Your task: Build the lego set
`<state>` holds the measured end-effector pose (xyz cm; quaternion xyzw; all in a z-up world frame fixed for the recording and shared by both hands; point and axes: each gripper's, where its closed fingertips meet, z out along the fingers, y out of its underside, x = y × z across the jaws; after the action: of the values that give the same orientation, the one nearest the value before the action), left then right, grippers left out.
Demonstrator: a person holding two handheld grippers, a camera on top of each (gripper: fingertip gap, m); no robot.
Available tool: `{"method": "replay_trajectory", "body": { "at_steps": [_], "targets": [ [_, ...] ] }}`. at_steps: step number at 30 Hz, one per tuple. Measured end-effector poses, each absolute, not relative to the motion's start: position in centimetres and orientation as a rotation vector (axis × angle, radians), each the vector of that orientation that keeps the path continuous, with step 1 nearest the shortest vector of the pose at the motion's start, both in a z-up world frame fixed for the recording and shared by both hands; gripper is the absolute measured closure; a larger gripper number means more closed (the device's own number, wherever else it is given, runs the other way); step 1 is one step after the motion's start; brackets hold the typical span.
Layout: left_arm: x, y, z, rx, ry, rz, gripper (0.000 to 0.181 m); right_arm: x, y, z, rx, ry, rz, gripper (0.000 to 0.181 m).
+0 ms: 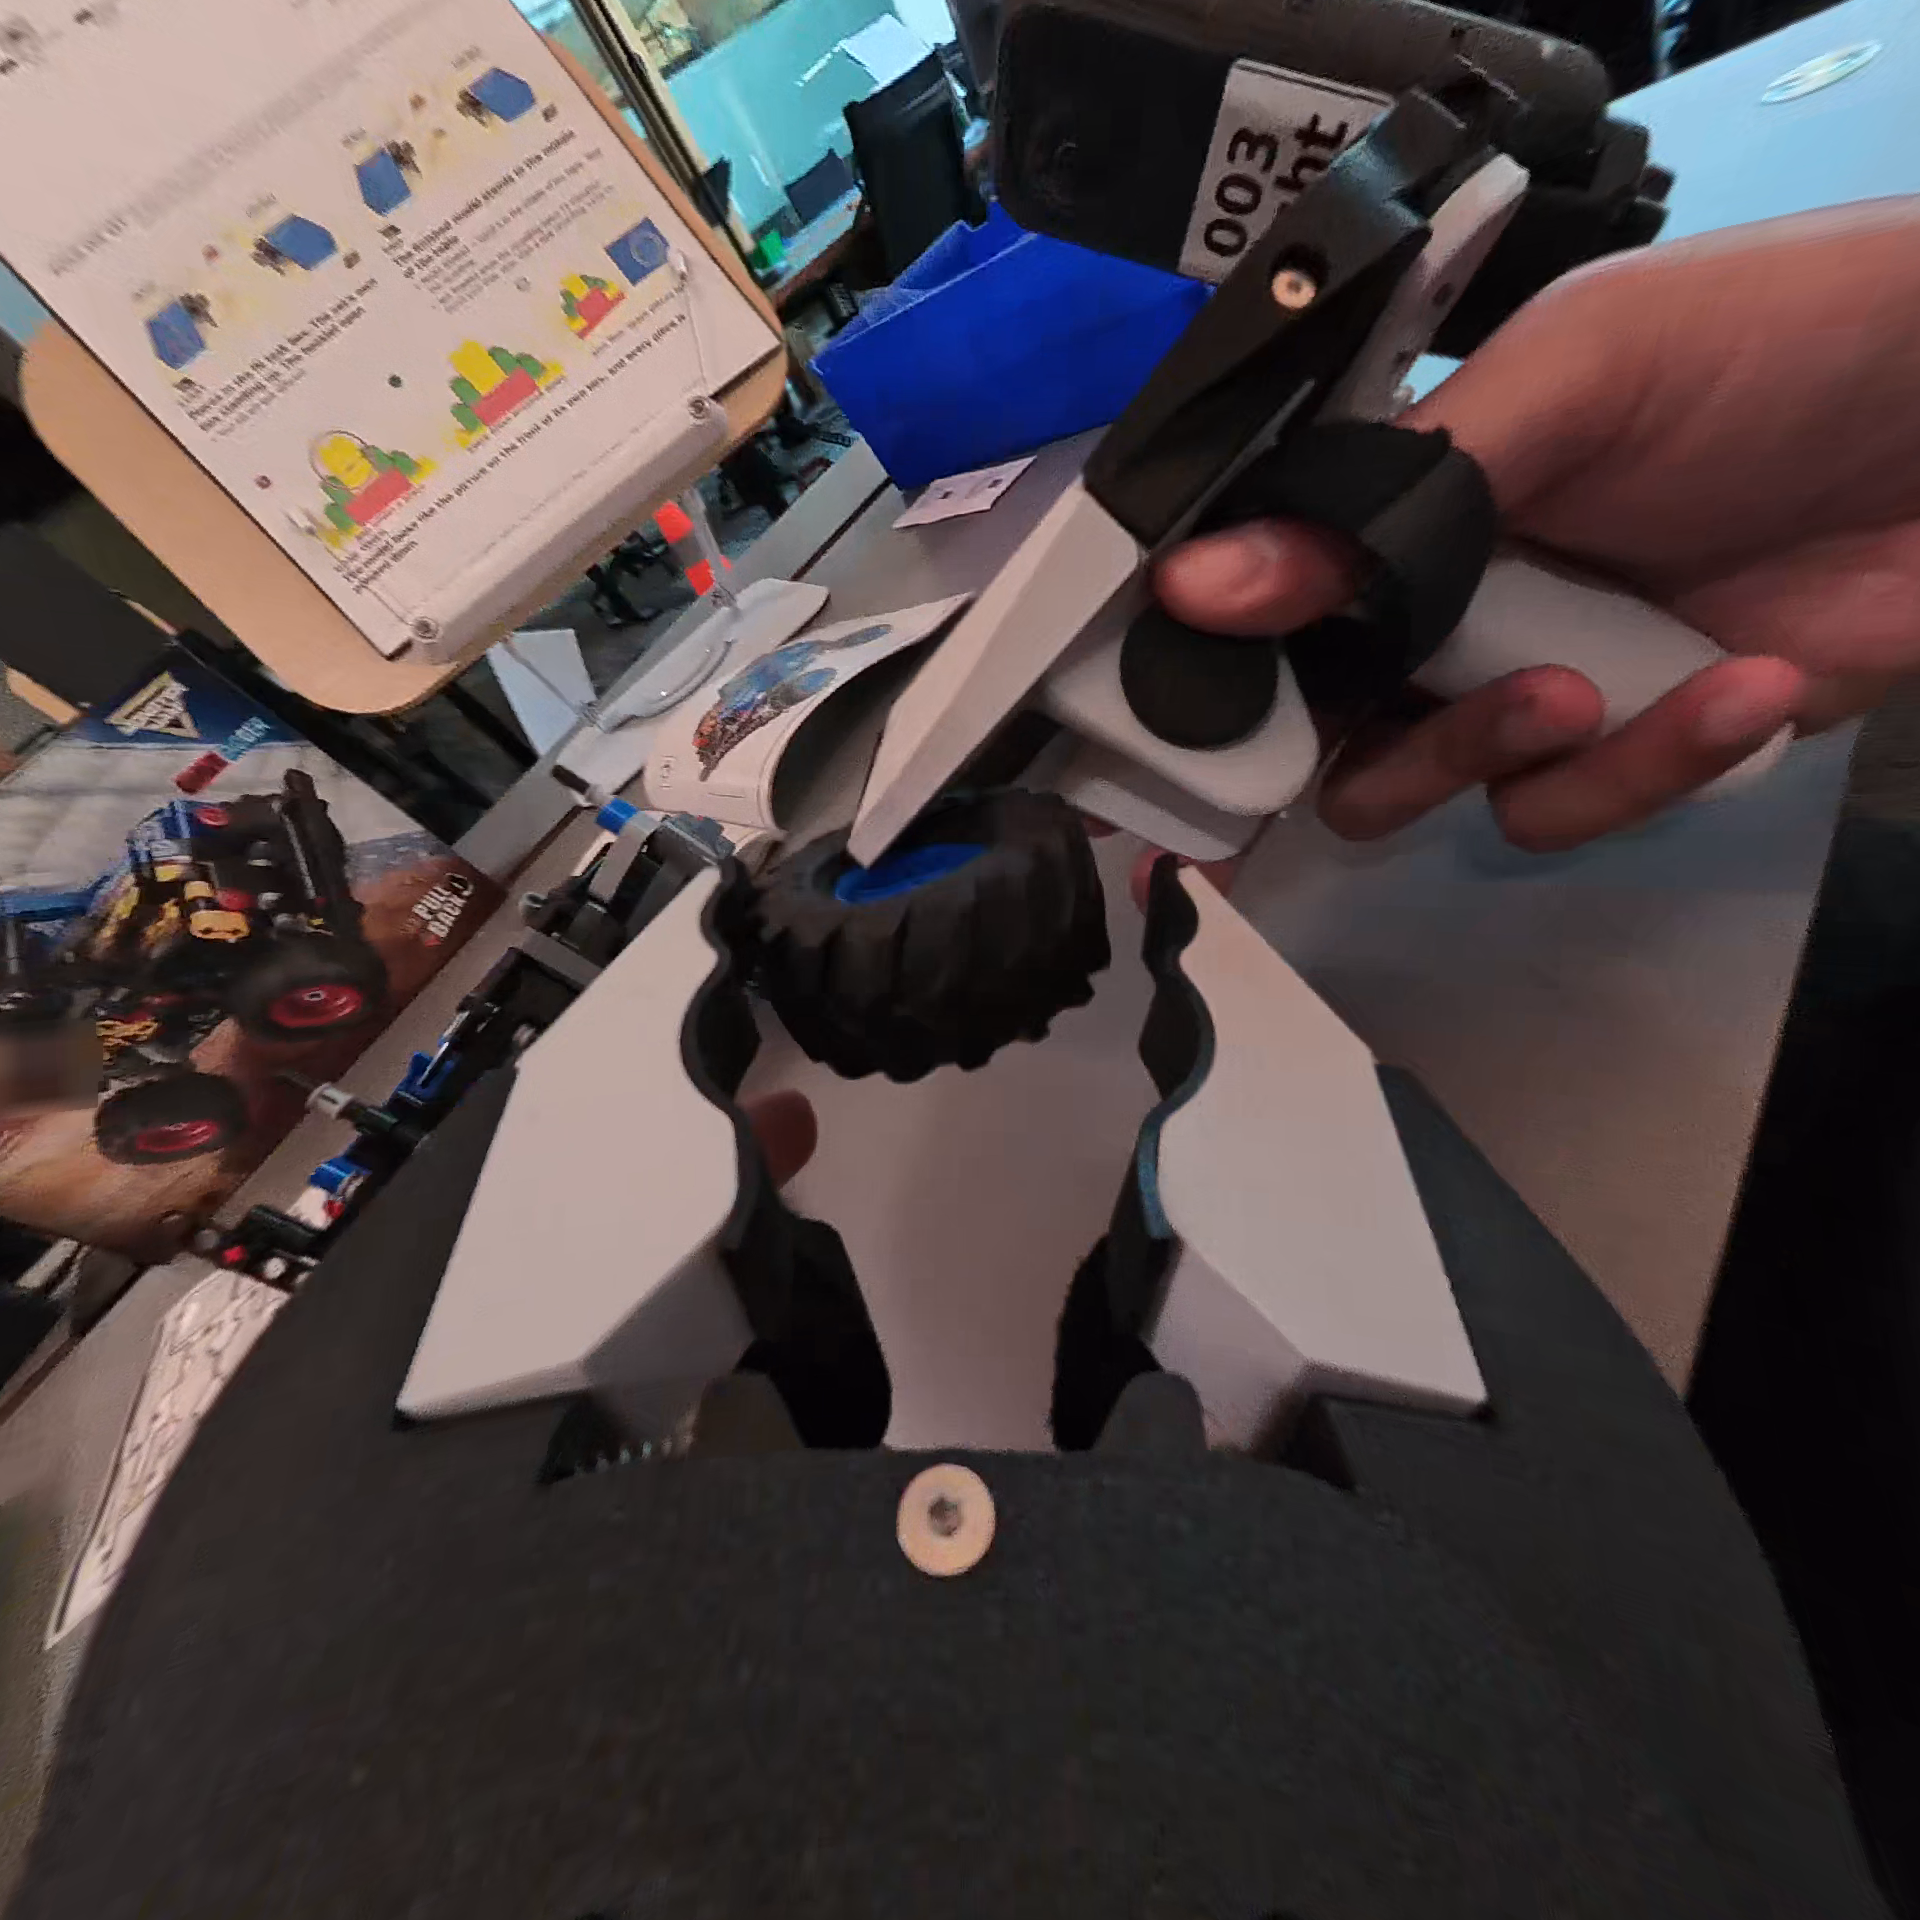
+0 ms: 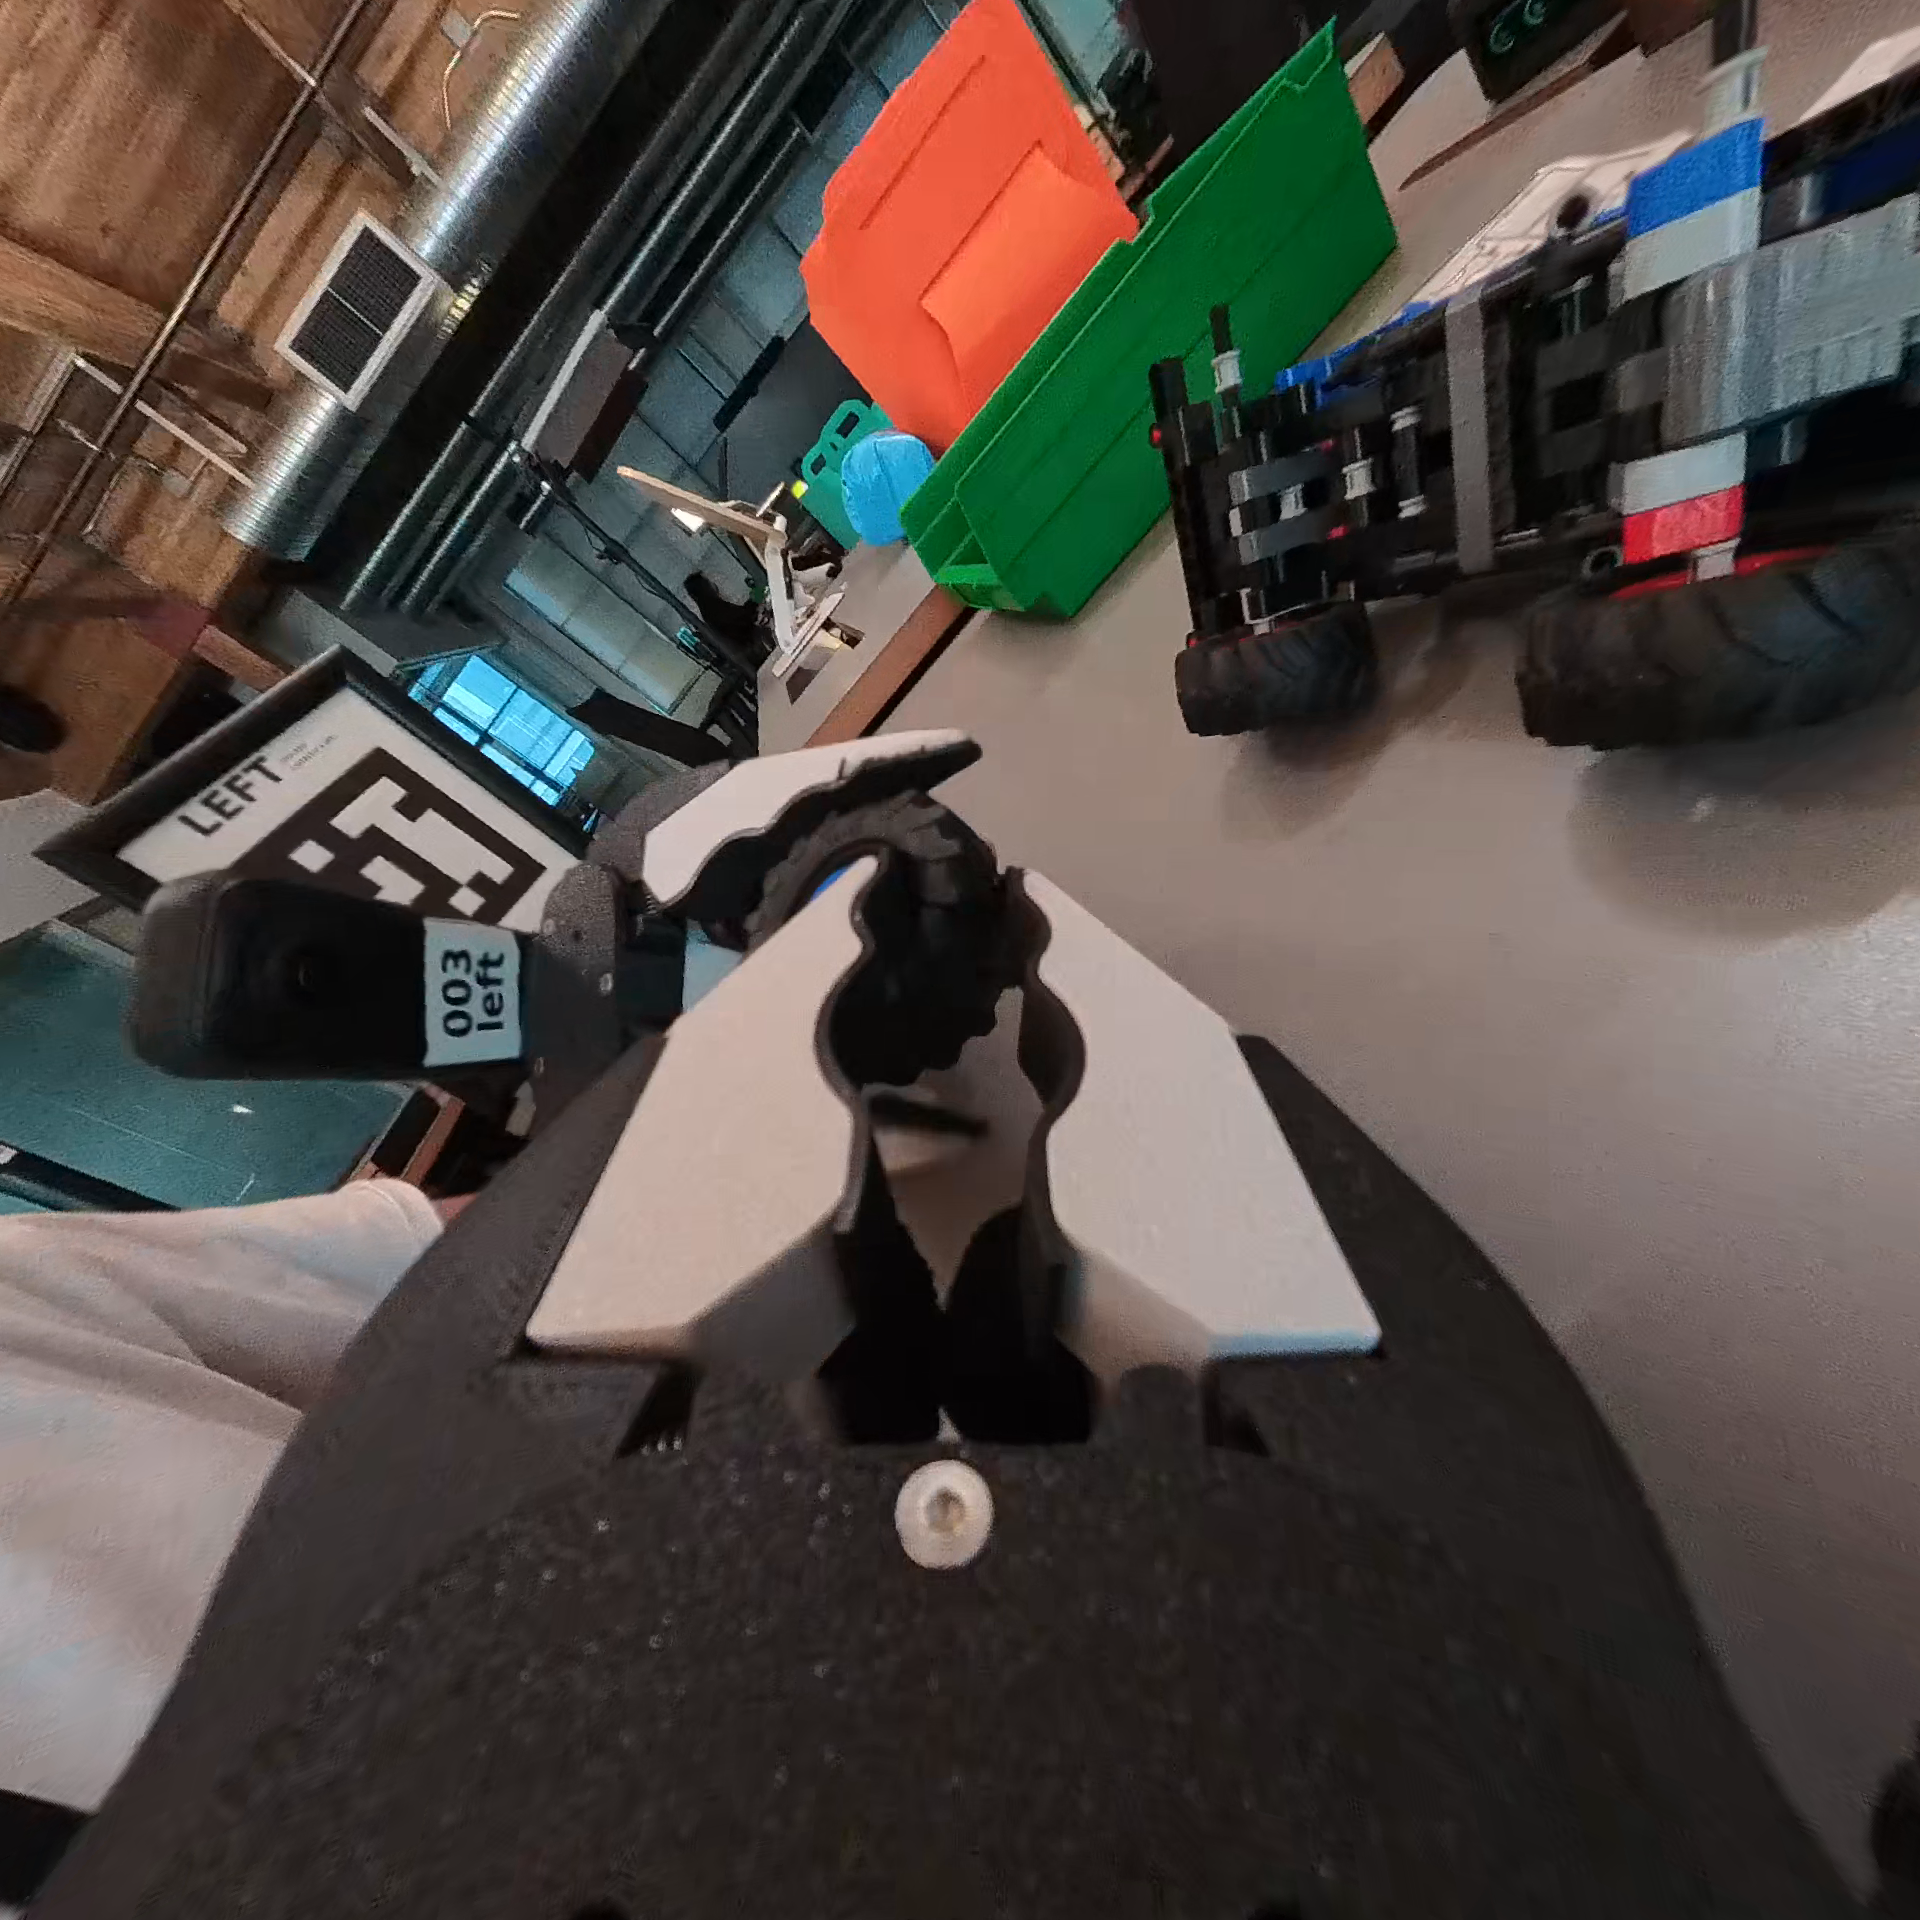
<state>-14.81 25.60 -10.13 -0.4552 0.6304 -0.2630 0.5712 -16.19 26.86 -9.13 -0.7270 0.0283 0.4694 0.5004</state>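
A black tyre with a blue hub sits between both grippers above the table. My right gripper is shut on the tyre; in the left wrist view it comes in from the upper right with one fingertip on the blue hub. My left gripper is open around the tyre: its left pad touches the tread and a small gap shows at its right pad. In the right wrist view the left gripper arches over the tyre. The partly built truck chassis stands on the table on red-hubbed wheels; it also shows in the left wrist view.
The set's box, an open instruction booklet and a sticker sheet lie at the left. An instruction board stands behind, and a blue bin beyond it. A green bin and an orange bin sit at the table's far edge. Only a small space, under 4 cm, lies between the two pairs of fingers.
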Motion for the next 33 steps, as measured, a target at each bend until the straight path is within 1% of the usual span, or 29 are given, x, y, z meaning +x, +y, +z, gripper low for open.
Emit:
{"method": "replay_trajectory", "body": {
  "at_steps": [1, 4, 7, 9, 14, 23, 33],
  "targets": [
    [-14.8, 25.8, -10.0, -1.065, 1.466, -0.632, 0.116, -16.1, 26.8, -9.2, -1.755, 0.063, 1.117, 0.164],
    [-14.9, 25.1, -10.5, -1.107, 1.521, -0.772, 0.116, -16.0, 26.4, -9.5, -1.790, -0.031, 1.006, 0.166],
    [-15.0, 24.3, -11.1, -1.115, 1.587, -0.914, 0.116, -16.0, 26.3, -9.7, -1.802, -0.355, 0.694, 0.167],
    [-15.0, 23.8, -11.2, -1.118, 1.606, -1.007, 0.117, -16.3, 26.2, -9.5, -1.768, -0.524, 0.581, 0.169],
    [-15.2, 22.9, -11.0, -1.086, 1.654, -1.094, 0.117, -16.6, 25.5, -9.5, -1.776, -0.644, 0.667, 0.170],
    [-15.3, 22.1, -12.1, -1.164, 1.765, -1.198, 0.119, -16.4, 25.1, -10.6, -1.723, -0.927, 0.293, 0.174],
    [-15.3, 21.9, -12.4, -1.194, 1.792, -1.215, 0.121, -16.5, 25.2, -10.8, -1.666, -1.026, 0.109, 0.176]
  ]
}}
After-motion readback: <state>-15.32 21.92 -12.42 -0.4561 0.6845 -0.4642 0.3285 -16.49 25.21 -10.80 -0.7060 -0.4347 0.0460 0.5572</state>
